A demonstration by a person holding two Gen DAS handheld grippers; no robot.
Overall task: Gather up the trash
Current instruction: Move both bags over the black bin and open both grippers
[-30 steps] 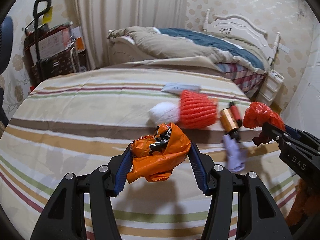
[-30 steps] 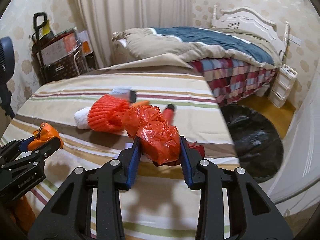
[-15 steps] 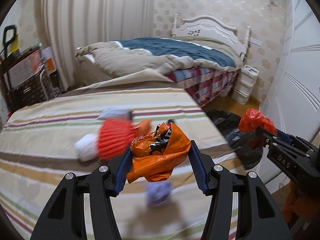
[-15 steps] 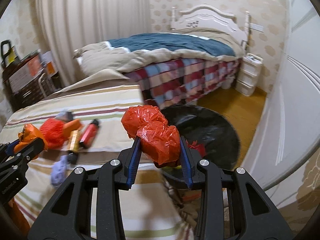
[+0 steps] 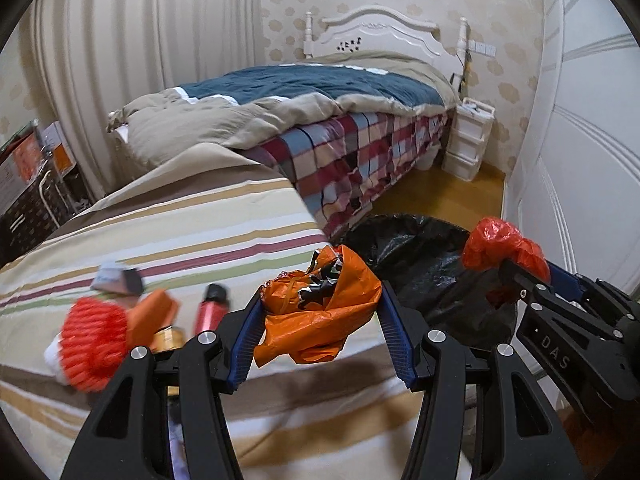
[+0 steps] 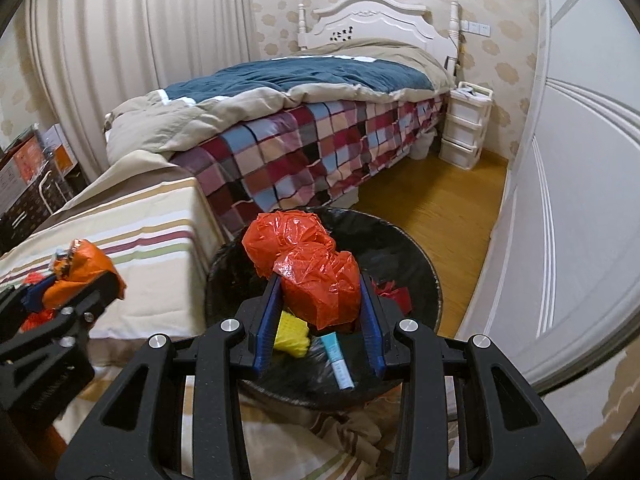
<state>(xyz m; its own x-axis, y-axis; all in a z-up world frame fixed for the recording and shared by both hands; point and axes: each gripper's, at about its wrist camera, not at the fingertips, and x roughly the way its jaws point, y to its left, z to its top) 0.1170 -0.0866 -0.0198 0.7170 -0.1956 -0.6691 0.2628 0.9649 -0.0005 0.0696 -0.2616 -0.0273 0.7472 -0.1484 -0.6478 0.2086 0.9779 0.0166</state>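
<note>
My left gripper (image 5: 320,320) is shut on a crumpled orange plastic bag (image 5: 320,316) above the right edge of the striped bed (image 5: 180,224). My right gripper (image 6: 318,300) is shut on a crumpled red plastic bag (image 6: 316,268) and holds it over the black-lined trash bin (image 6: 424,276) on the floor. The bin holds a yellow item (image 6: 292,334), a light blue tube (image 6: 340,364) and red scraps (image 6: 394,294). The bin (image 5: 412,256) and the red bag (image 5: 500,244) also show in the left wrist view.
On the striped bed lie a red-and-white knit hat (image 5: 90,340), a red bottle (image 5: 210,310), an orange pack (image 5: 154,316) and a small box (image 5: 116,280). A second bed with a plaid quilt (image 6: 320,148) stands behind. White drawers (image 6: 464,128) and a white wardrobe (image 6: 580,200) stand at the right.
Both grippers swung right, off the striped bed toward the floor. The right gripper with the red bag came over the black bin. Both bags stay gripped.
</note>
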